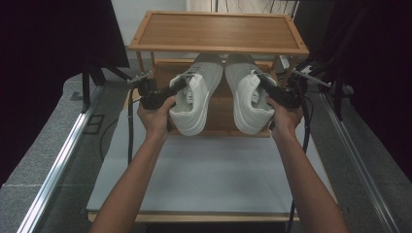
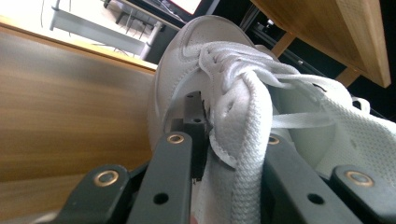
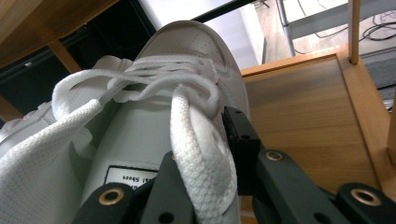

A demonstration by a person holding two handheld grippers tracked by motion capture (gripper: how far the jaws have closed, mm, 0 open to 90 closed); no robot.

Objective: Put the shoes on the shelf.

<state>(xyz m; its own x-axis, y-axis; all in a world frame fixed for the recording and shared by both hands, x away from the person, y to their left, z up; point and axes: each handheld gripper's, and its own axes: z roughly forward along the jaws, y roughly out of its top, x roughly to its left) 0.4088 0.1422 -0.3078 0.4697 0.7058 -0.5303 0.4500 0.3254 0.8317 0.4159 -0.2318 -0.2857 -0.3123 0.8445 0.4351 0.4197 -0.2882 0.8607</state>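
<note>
Both grippers pinch shoes by the soft collar, over the rack's [image 1: 145,29] lower shelf: left gripper [image 1: 179,86] on left shoe [image 1: 194,97], right gripper [image 1: 262,80] on right shoe [image 1: 248,97]. Light shoes, but floppy there; they could swing.

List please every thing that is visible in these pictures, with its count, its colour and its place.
left shoe: 1, white, over the lower shelf, held by its side wall at the opening
right shoe: 1, white, beside the left shoe, held the same way
shoe rack: 1, light wood, two shelves, at the far end of the table
table: 1, pale grey top, in front of the rack
label: 1, white with dark print, inside the right shoe
left gripper: 1, black, shut on the left shoe
right gripper: 1, black, shut on the right shoe
forearms: 2, coming in from the bottom edge of the high view
</note>
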